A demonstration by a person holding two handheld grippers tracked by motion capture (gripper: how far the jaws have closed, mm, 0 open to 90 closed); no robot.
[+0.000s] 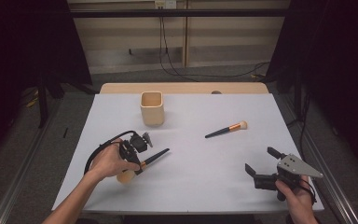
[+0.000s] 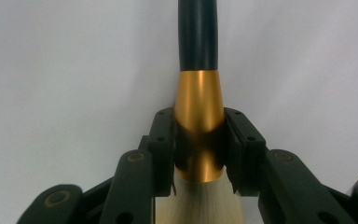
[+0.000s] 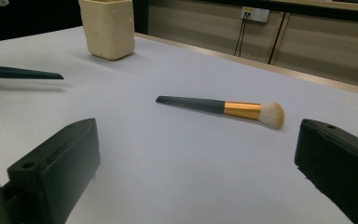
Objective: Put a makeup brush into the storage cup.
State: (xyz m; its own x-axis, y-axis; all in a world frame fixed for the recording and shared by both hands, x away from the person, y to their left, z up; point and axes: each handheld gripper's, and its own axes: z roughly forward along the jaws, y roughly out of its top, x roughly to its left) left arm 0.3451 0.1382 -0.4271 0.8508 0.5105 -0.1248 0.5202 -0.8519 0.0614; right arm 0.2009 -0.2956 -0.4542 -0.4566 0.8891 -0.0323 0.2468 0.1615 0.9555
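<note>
No readable text, labels, brands, numbers or signs on anything in view.

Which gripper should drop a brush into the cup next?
Left. The left gripper is already shut on the gold ferrule of a brush, and the cup stands just beyond it. The right gripper is open and holds nothing; the second brush lies untouched ahead of it.

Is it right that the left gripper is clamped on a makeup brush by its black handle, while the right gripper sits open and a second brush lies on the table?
Not quite. The left gripper grips the brush on its gold metal collar, just above the bristles, not on the black handle; the left gripper view shows this. The right gripper is open, and the second brush lies on the table.
</note>
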